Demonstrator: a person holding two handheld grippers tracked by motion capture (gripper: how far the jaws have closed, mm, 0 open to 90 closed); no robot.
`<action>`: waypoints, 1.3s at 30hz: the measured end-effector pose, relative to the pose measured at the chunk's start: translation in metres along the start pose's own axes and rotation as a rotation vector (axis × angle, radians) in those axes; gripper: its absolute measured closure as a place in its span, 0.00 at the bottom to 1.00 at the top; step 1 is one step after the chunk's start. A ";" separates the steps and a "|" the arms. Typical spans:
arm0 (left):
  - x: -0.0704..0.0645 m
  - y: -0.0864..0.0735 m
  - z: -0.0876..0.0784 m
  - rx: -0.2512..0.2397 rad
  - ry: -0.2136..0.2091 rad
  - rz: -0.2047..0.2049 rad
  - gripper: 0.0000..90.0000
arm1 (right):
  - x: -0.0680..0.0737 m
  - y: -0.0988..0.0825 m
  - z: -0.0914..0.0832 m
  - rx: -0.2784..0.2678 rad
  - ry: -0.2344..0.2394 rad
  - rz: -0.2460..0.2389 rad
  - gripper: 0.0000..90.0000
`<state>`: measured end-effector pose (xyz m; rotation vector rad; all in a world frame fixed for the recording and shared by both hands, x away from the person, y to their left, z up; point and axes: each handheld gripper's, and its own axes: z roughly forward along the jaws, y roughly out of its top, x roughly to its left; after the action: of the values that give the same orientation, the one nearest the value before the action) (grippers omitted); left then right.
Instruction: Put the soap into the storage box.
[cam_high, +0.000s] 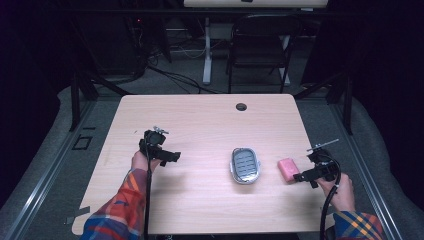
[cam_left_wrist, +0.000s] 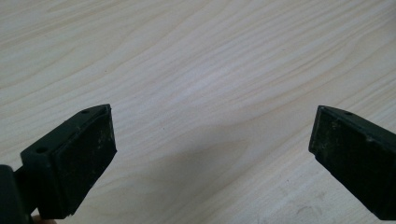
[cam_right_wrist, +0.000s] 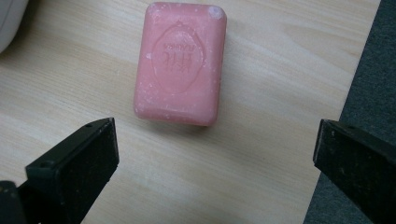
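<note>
A pink bar of soap (cam_high: 287, 168) lies flat on the wooden table (cam_high: 200, 125) near its right edge. In the right gripper view the soap (cam_right_wrist: 180, 63) sits just beyond the jaws, embossed face up. My right gripper (cam_high: 301, 176) is open, a short way from the soap, with nothing between its fingers (cam_right_wrist: 77, 165). An oval grey soap dish (cam_high: 244, 165) with a ribbed insert rests left of the soap. My left gripper (cam_high: 170, 156) hovers open over bare wood at the table's left, its pads (cam_left_wrist: 81, 163) wide apart.
The table's right edge (cam_right_wrist: 359, 70) runs close beside the soap, with dark carpet beyond. A round cable hole (cam_high: 241, 106) sits at the far middle of the table. A folding chair (cam_high: 260, 45) and desk legs stand behind the table.
</note>
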<state>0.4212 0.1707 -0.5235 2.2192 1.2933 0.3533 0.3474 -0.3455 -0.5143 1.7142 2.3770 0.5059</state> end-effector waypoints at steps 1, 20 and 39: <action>0.000 0.000 0.000 0.001 0.001 0.002 0.01 | 0.000 0.000 0.000 0.000 -0.001 -0.001 0.00; -0.001 0.001 0.001 0.000 -0.001 0.001 0.01 | 0.005 -0.001 0.005 0.024 -0.003 -0.003 0.00; -0.002 0.002 0.000 -0.003 0.009 0.002 0.00 | 0.014 0.010 0.009 0.015 0.071 0.033 0.00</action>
<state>0.4214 0.1680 -0.5225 2.2185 1.2947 0.3664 0.3545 -0.3284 -0.5184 1.7730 2.4102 0.5650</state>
